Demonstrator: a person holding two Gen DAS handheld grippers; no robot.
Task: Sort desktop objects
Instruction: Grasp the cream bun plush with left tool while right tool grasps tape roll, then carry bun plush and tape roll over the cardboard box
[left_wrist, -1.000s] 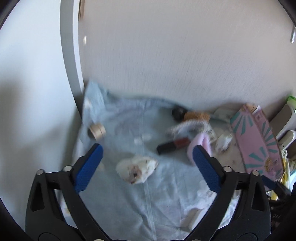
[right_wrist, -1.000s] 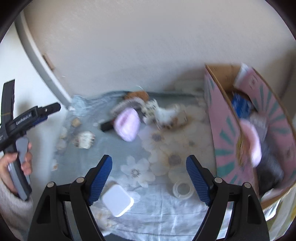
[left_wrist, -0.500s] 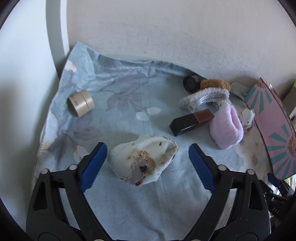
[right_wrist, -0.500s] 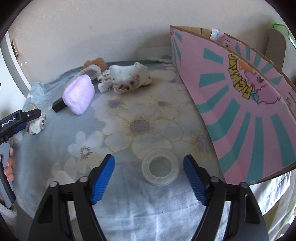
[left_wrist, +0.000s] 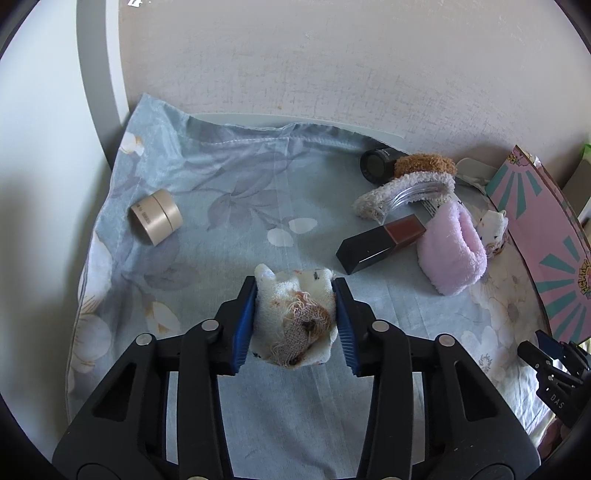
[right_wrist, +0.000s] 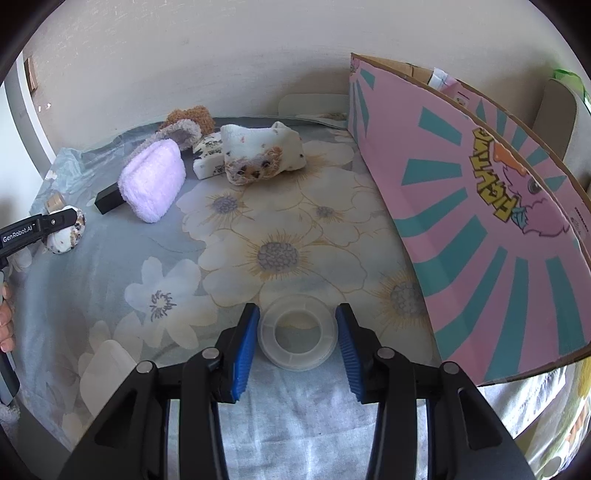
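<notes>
A white speckled sock (left_wrist: 291, 317) with a brown frayed patch lies on the blue floral cloth (left_wrist: 236, 206). My left gripper (left_wrist: 295, 291) is closing on it, and both blue pads squeeze its sides. In the right wrist view that same gripper (right_wrist: 55, 221) shows at the far left with the sock (right_wrist: 68, 236) in it. A clear tape roll (right_wrist: 297, 358) lies flat on the cloth beside the pink box (right_wrist: 480, 221). My right gripper (right_wrist: 297, 314) is closing around the roll, with its pads touching the rim on both sides.
Toward the wall lie a lilac fluffy cuff (left_wrist: 452, 251), a black and red lipstick tube (left_wrist: 380, 243), a fuzzy headband (left_wrist: 406, 184), a black cylinder (left_wrist: 375, 166) and a second white sock (right_wrist: 258, 155). A beige jar (left_wrist: 157, 218) lies at the left. A white square case (right_wrist: 107, 365) sits near the front.
Both grippers dropped to the cloth and then held still. The left jaws closed onto the white sock. The right jaws closed onto the tape roll.
</notes>
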